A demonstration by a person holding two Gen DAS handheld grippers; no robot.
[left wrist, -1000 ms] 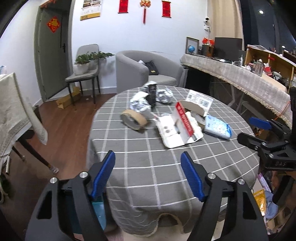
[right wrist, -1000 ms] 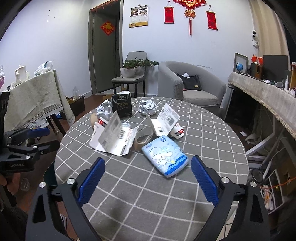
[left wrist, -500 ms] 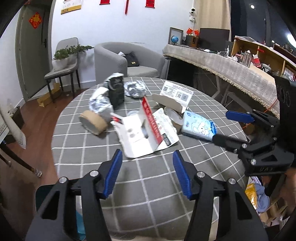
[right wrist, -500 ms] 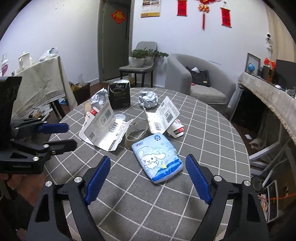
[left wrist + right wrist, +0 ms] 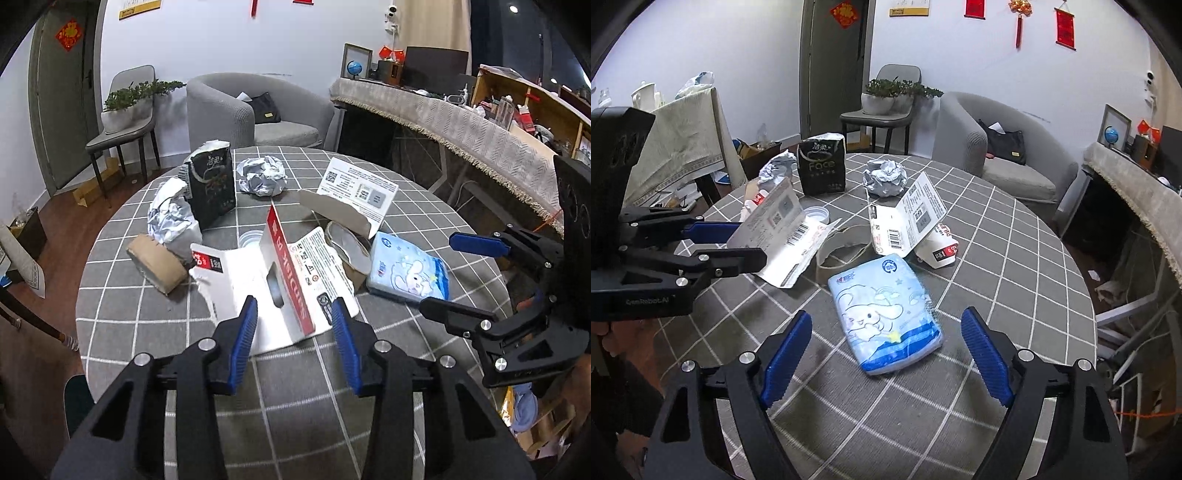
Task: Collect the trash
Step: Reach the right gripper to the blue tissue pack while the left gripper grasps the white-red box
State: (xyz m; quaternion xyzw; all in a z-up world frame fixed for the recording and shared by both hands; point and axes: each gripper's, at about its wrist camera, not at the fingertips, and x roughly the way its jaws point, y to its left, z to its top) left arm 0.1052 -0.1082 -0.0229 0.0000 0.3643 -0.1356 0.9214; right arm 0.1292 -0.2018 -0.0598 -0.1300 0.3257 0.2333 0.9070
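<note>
Hovering low over the near edge of the round checked desk (image 5: 122, 295), the left tool (image 5: 293, 325) had just been narrowing its jaws; they stood half apart, astride the near corner of a torn white carton with a red strip (image 5: 280, 266), the blue pads not pressing on it as far as the left view showed. That carton lay opened out flat, its red strip running from the near edge away toward the far side of the desk. The right tool (image 5: 886, 354) stood wide open above the desk with nothing gripped, and a blue cartoon-printed tissue pack (image 5: 882, 310) lay just beyond its fingertips. The pack lay flat, its long axis running away from the right tool and leaning a little to the left, its dark blue end nearest.

Beyond the pack lay a cardboard ring (image 5: 842, 247) and a second opened carton (image 5: 908, 218) with printed codes, propped up tent-like. Left of the first carton a tape roll (image 5: 157, 264) lay on its side. Farther back stood a black tissue bag (image 5: 212, 184), upright, with one crumpled foil ball (image 5: 171, 218) at its left and another (image 5: 262, 175) at its right. Past the desk were a grey armchair (image 5: 240, 107) and a chair carrying a planter (image 5: 125, 107).
</note>
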